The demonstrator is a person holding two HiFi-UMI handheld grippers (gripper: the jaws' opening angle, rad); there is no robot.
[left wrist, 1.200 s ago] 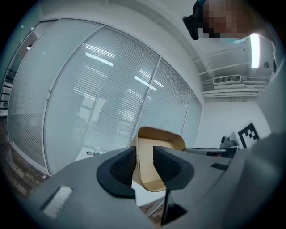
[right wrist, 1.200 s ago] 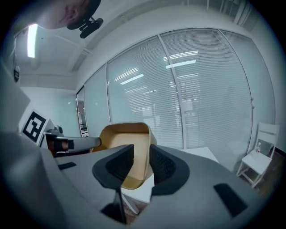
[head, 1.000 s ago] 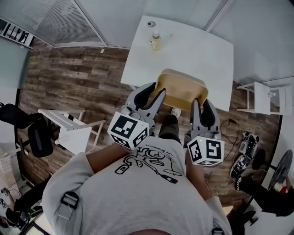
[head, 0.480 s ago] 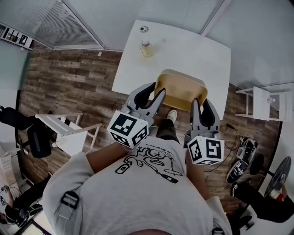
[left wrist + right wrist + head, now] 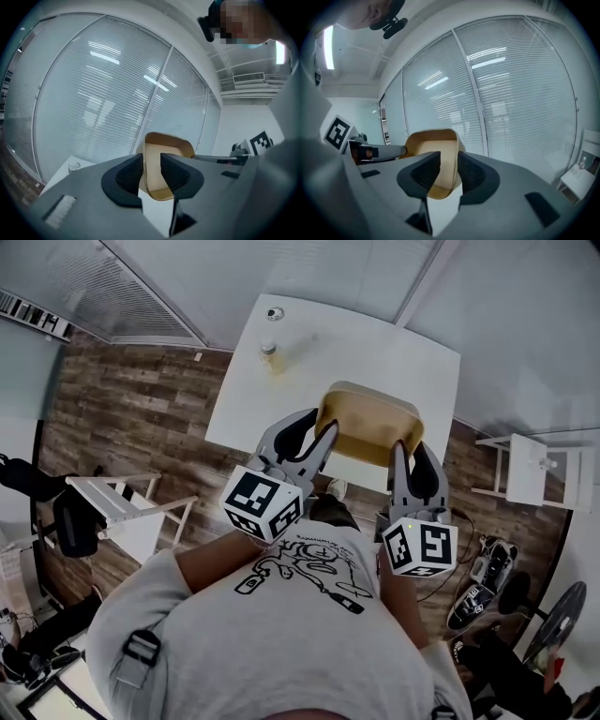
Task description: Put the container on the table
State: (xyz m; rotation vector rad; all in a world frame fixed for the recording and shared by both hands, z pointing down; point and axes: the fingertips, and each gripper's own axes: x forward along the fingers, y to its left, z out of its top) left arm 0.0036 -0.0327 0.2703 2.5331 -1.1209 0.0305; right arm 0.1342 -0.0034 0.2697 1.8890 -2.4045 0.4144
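A tan, tub-shaped container (image 5: 367, 421) hangs in the air between both grippers, over the near edge of the white table (image 5: 375, 338). My left gripper (image 5: 322, 434) is shut on its left rim, and my right gripper (image 5: 403, 454) is shut on its right rim. In the left gripper view the container (image 5: 164, 152) stands on edge, its wall pinched between the dark pads of the left gripper (image 5: 151, 171). The right gripper view shows the container (image 5: 436, 143) clamped the same way in the right gripper (image 5: 449, 169). Its hollow side faces me.
A small bottle (image 5: 270, 354) and a glass (image 5: 274, 313) stand at the table's far left corner. On the wood floor are a white stool (image 5: 127, 507) at left, a white side table (image 5: 539, 474) at right, and shoes (image 5: 473, 582) with cables.
The table has slid down and left in the head view as I walk closer. The container now overlaps its near edge. Both grippers keep the same hold.
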